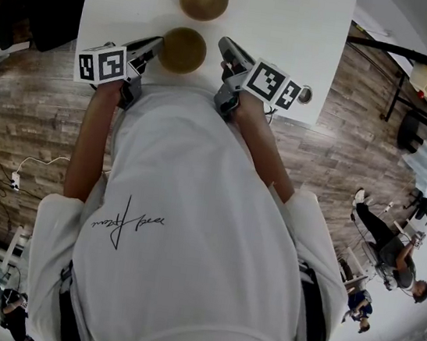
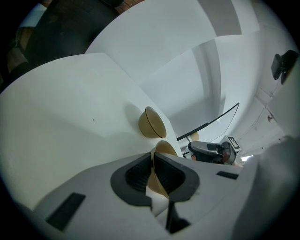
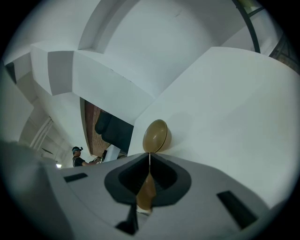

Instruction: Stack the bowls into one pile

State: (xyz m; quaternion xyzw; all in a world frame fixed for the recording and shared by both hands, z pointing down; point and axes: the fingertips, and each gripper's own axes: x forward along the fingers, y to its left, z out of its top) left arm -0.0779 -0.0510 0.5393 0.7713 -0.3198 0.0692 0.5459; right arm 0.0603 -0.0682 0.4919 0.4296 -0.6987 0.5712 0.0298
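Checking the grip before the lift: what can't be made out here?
- Base of the near bowl: the head view looks from above, and in both gripper views the jaws cover it, so whether it is lifted or resting is unclear.
- Where the left gripper and right gripper meet the rim: too small in the head view.
- Middle of the table near edge: hidden by the person's shirt in the head view.
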